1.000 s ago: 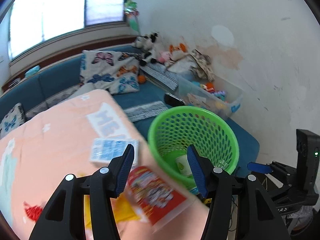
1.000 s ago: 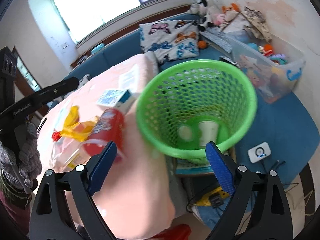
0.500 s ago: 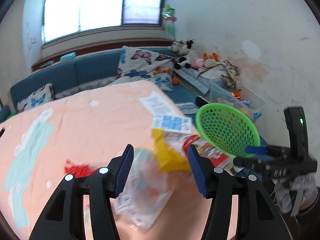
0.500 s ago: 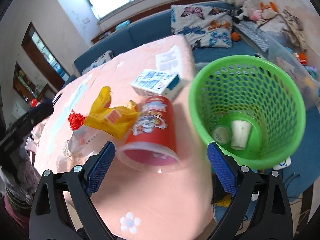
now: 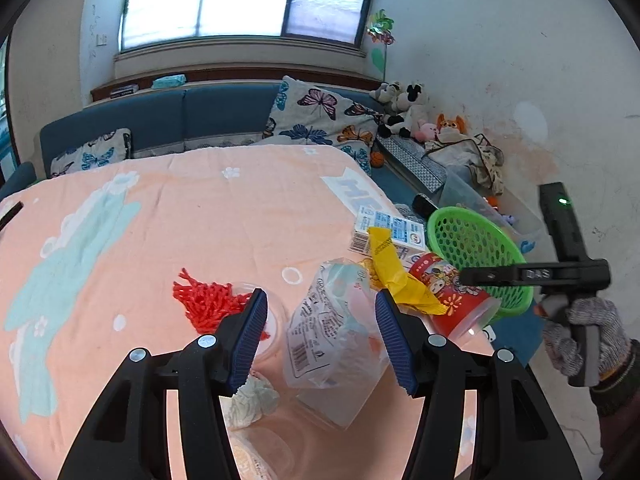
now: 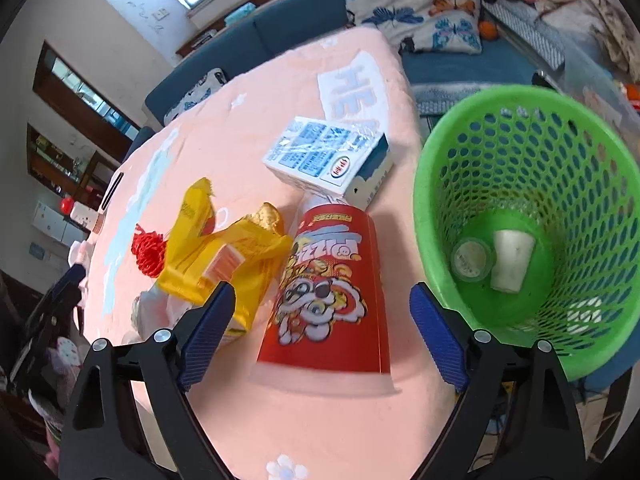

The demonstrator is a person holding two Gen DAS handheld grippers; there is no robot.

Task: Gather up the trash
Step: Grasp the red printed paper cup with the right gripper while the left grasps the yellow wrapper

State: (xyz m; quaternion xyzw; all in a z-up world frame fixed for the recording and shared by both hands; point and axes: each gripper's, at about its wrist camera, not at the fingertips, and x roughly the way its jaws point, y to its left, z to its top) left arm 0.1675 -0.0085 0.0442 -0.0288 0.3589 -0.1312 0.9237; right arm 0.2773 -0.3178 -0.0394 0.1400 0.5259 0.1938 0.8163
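Note:
Trash lies on a table under a pink cloth (image 5: 180,216). My left gripper (image 5: 320,336) is open and empty above a clear plastic bag (image 5: 332,336). A red tassel (image 5: 208,306) and white crumpled tissue (image 5: 250,400) lie to its left. My right gripper (image 6: 318,340) is open and empty, straddling a red paper cup (image 6: 326,292) lying on its side; the cup also shows in the left wrist view (image 5: 452,292). A yellow wrapper (image 6: 224,248) and a white-blue carton (image 6: 328,160) lie beside the cup. A green basket (image 6: 532,216) off the table's right edge holds a white cup and a lid.
A blue sofa (image 5: 160,124) with butterfly pillows runs behind the table. Plush toys (image 5: 404,112) and a clear storage box sit by the white wall. The gloved right hand (image 5: 588,332) shows at the right in the left wrist view.
Both grippers have swung from the green basket back over the table. The left now hangs over the plastic bag, the right over the red cup. Both stay open.

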